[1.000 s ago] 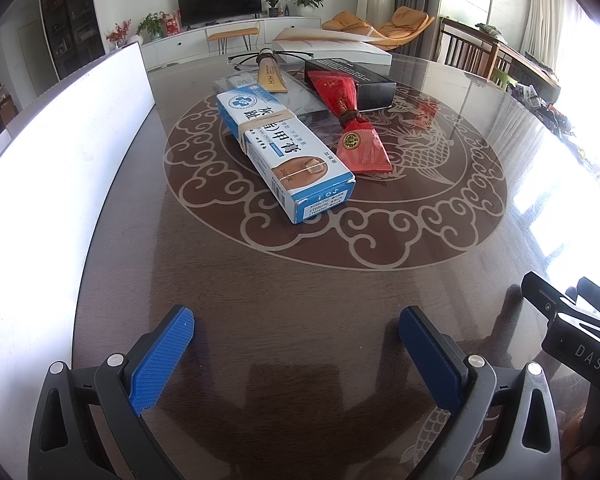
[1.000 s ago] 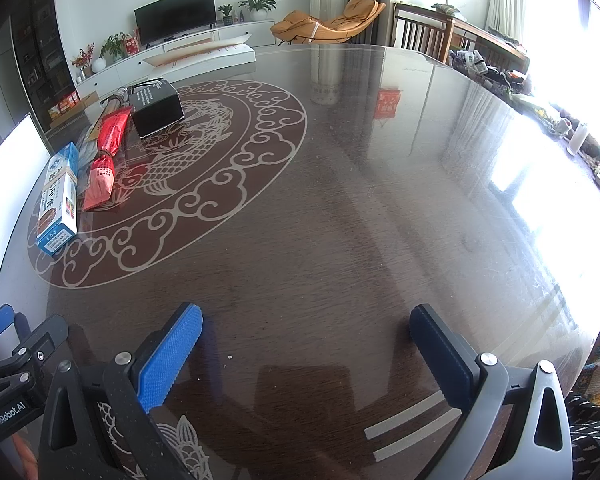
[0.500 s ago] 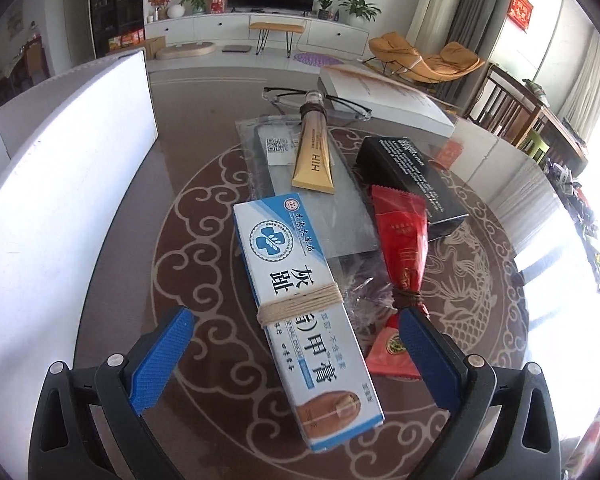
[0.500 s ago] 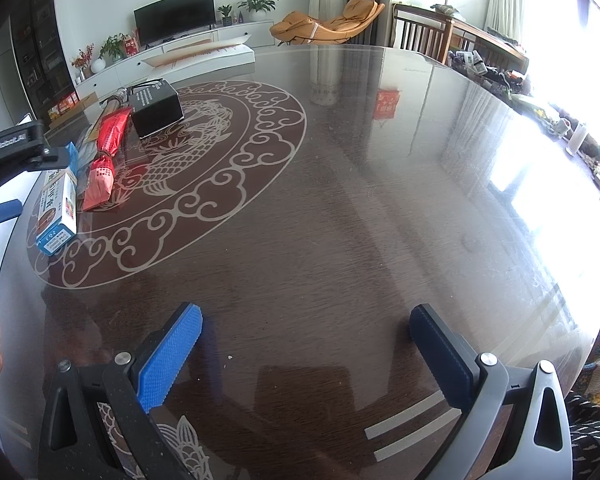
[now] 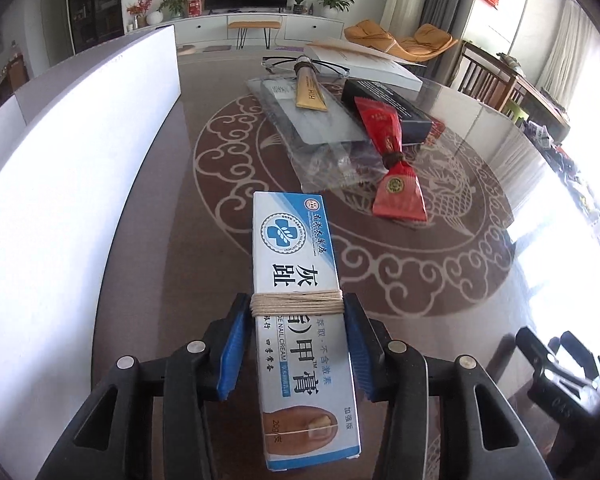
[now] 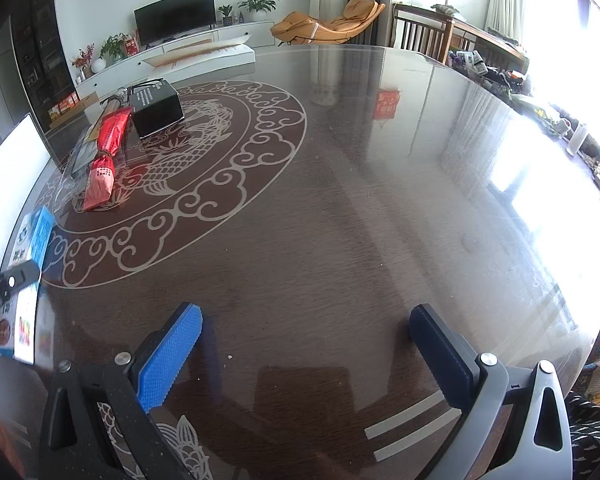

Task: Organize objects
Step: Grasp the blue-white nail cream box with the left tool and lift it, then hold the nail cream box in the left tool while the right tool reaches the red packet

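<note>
The left gripper point(image 5: 298, 340) has just been closing, and its blue fingers point(image 5: 232, 350) now pinch the cream box point(image 5: 300, 320) by its long sides, just behind the twine band point(image 5: 297, 303) wrapped round it. The box points away over the tabletop point(image 5: 440, 288). Beyond it lie a clear bag point(image 5: 324, 136), a gold tube point(image 5: 309, 90) on top of that, a red packet point(image 5: 392, 160) and a black box point(image 5: 392, 110) alongside. The right gripper point(image 6: 306, 354) hovers over bare tabletop with its fingers spread wide and nothing between them.
</note>
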